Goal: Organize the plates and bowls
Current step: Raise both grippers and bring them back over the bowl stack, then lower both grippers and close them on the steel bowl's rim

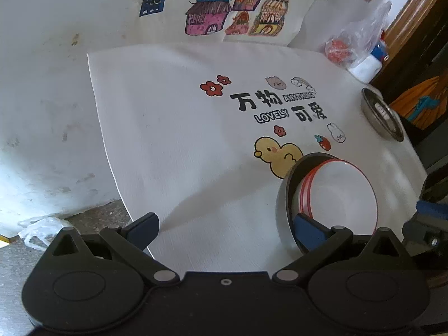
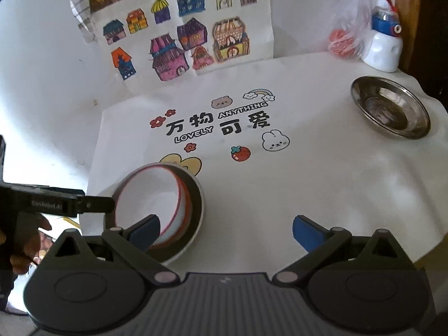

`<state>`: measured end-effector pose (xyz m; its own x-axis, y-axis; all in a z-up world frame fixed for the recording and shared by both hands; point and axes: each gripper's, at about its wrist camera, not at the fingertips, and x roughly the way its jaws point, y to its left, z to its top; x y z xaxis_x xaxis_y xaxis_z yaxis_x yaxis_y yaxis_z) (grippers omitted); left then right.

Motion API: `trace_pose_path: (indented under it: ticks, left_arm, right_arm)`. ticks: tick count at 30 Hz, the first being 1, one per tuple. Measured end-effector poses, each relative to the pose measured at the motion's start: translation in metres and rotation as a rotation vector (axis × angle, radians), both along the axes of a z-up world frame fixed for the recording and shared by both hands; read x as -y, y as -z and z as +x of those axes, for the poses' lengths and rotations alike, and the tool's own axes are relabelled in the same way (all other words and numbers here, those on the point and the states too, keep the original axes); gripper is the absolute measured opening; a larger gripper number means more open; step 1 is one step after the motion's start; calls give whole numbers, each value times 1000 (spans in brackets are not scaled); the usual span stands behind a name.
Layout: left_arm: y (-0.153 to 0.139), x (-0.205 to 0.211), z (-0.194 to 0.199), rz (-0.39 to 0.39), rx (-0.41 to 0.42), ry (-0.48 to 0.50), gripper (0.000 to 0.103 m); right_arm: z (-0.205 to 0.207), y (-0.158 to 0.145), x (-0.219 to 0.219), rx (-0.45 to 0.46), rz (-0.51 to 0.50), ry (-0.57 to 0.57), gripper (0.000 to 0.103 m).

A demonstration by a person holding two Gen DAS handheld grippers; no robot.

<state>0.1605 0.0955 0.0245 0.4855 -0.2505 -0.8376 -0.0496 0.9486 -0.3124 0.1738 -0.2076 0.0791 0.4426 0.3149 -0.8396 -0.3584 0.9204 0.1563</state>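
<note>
A white bowl (image 1: 344, 196) with red rim lines sits slightly tilted inside a steel bowl (image 1: 282, 215) near the front of the table. My left gripper (image 1: 225, 231) is open, and its right finger overlaps the steel bowl's near rim. In the right wrist view the same white bowl (image 2: 145, 196) lies in the steel bowl (image 2: 196, 204) at lower left. My right gripper (image 2: 226, 231) is open, its left finger in front of the bowls. A shallow steel plate (image 2: 389, 109) rests apart at the far right, and shows edge-on as the steel plate (image 1: 378, 114).
A white mat (image 2: 308, 168) with cartoon prints covers the table. House drawings (image 2: 196, 36) lean on the wall behind. A plastic bag (image 2: 344, 39) and a white-and-blue bottle (image 2: 383, 50) stand at the back right. The table drops off at the right edge.
</note>
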Motion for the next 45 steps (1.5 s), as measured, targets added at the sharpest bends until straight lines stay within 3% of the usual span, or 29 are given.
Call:
trace_pose_path:
  ticks: [12,27,33,40,45]
  left_arm:
    - [1,8,16,52,-46,19,102]
    - [5,14,27,73,-79,38,102]
    - [8,18,39,94,-136,82,99]
    - [2,27,47,133,-159,137,88]
    - [-4,34,52,162,-163,169,81]
  right_arm:
    - [13,10,-8,-55,-96,-13,103]
    - [16,29,-5,-139,-78,6,103]
    - [23,36,-8,-187,-90,16,103]
    - [34,42,-12,-254,-102,28,93]
    - [42,45,-13,-309,-65,45,79]
